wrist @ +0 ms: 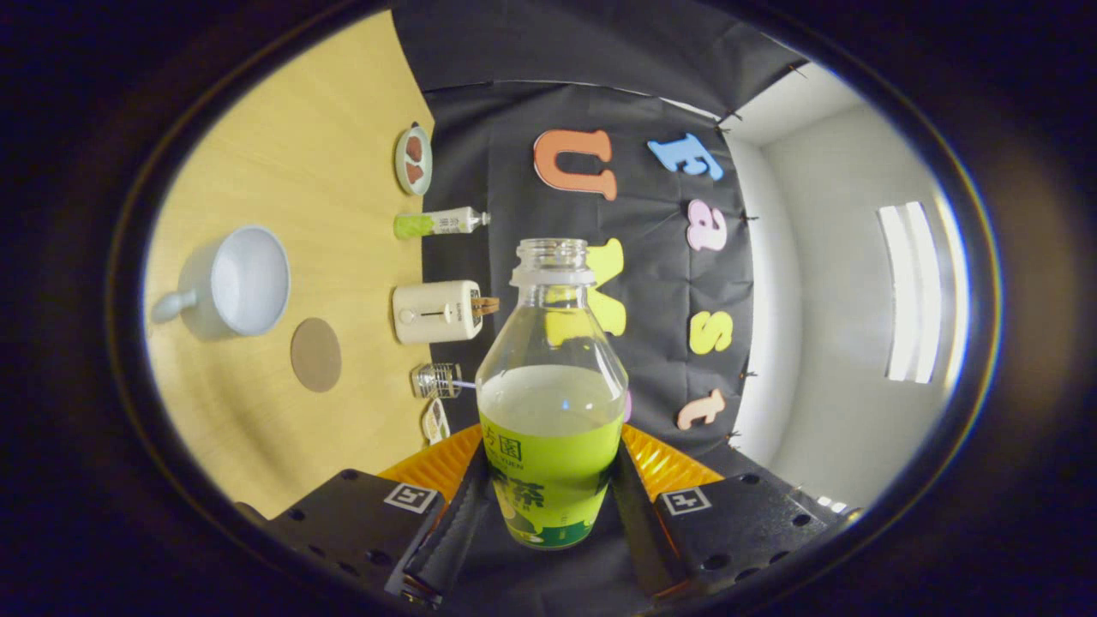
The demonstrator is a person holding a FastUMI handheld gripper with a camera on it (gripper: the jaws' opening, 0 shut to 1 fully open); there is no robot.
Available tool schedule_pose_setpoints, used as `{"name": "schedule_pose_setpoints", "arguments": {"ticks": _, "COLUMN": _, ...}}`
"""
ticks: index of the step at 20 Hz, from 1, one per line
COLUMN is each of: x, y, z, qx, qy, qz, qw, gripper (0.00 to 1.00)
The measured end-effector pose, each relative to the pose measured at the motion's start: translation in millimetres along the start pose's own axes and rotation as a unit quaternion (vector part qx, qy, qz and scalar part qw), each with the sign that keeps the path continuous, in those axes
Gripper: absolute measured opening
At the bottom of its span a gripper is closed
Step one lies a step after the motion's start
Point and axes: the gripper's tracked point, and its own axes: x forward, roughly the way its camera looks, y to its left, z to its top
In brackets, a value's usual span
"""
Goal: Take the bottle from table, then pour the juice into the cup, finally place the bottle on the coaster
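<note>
While our gripper (pixel 553 506) clamps both fingers on the clear uncapped bottle with a green label (pixel 551 403), held clear of the wooden surface (pixel 317 171), we should carry it left over the white ceramic cup (pixel 244 281), beside the round brown coaster (pixel 315 354), and tip slowly.

A pale wooden table (pixel 291 154) carries a white cup (pixel 231 283) with a stubby handle, a round brown coaster (pixel 315 354) just beside it, and, along the edge by the black cloth, a small dish (pixel 413 159) of brown pieces, a green-and-white tube (pixel 439 224), a cream toaster (pixel 437 312), a ribbed clear glass (pixel 435 380) and a small packet (pixel 436 420). The gripper (pixel 548 506) has both fingers pressed on the bottle (pixel 551 403).
</note>
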Motion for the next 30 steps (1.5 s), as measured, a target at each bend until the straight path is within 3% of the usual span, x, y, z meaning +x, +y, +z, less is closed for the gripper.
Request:
{"name": "schedule_pose_setpoints", "arguments": {"ticks": 5, "x": -1.9, "y": 13.9, "z": -3.9, "qx": 0.128, "qy": 0.024, "qz": 0.068, "qw": 0.989, "gripper": 0.8}}
{"name": "schedule_pose_setpoints", "arguments": {"ticks": 9, "x": 0.6, "y": 21.0, "z": -5.8, "qx": 0.255, "qy": 0.051, "qz": 0.126, "qw": 0.957, "gripper": 0.8}}
{"name": "schedule_pose_setpoints", "arguments": {"ticks": 14, "x": 20.1, "y": 24.9, "z": -13.7, "qx": 0.335, "qy": 0.054, "qz": 0.134, "qw": 0.931, "gripper": 0.8}}
{"name": "schedule_pose_setpoints", "arguments": {"ticks": 16, "x": 25.4, "y": 29.8, "z": -14.7, "qx": 0.379, "qy": 0.057, "qz": 0.149, "qw": 0.912, "gripper": 0.8}}
{"name": "schedule_pose_setpoints", "arguments": {"ticks": 20, "x": 35.9, "y": 49.5, "z": -11.2, "qx": 0.476, "qy": 0.068, "qz": 0.193, "qw": 0.855, "gripper": 0.8}}
{"name": "schedule_pose_setpoints", "arguments": {"ticks": 25, "x": 63.0, "y": 77.8, "z": -0.7, "qx": 0.558, "qy": 0.063, "qz": 0.229, "qw": 0.795, "gripper": 0.8}}
{"name": "schedule_pose_setpoints", "arguments": {"ticks": 30, "x": 92.6, "y": 111.6, "z": 12.8, "qx": 0.599, "qy": 0.055, "qz": 0.241, "qw": 0.761, "gripper": 0.8}}
